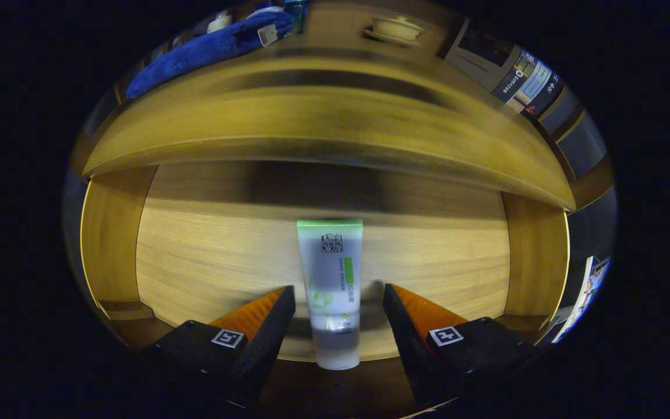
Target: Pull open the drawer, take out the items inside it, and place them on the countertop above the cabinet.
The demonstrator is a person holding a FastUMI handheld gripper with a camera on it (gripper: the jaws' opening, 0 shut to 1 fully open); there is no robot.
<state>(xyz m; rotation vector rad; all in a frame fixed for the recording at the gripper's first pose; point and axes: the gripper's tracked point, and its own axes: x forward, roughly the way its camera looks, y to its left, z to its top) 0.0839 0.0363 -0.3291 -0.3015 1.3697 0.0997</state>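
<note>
The wooden drawer is pulled open below me and I look down into it. A pale tube with a green end lies lengthwise on the drawer floor, green end pointing away and cap end at the drawer's front wall. My gripper is open and straddles the tube, one finger on each side. A small gap shows between each finger and the tube, so neither presses on it. The cabinet's countertop runs across above the drawer, blurred.
On the countertop lie a blue cloth to the left and a pale cup on a saucer further right. The drawer's side walls stand at both sides of the fingers. Bare drawer floor lies around the tube.
</note>
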